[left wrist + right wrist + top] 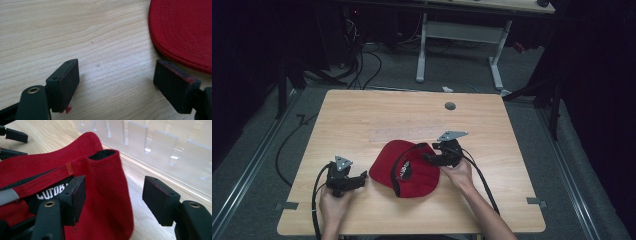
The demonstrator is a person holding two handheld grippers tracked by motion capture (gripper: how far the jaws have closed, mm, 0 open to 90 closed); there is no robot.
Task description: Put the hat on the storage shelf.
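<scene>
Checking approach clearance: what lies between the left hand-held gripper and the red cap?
Only bare wooden table. The high view shows a short gap between the left hand-held gripper and the red cap.

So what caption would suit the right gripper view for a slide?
The right tool, jaws wide open, straddles the back edge of a red cap lying on a wooden table.

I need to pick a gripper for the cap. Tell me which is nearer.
Right. The right gripper is at the cap, its open jaws astride the fabric edge; the left gripper sits beside the brim, apart.
</scene>
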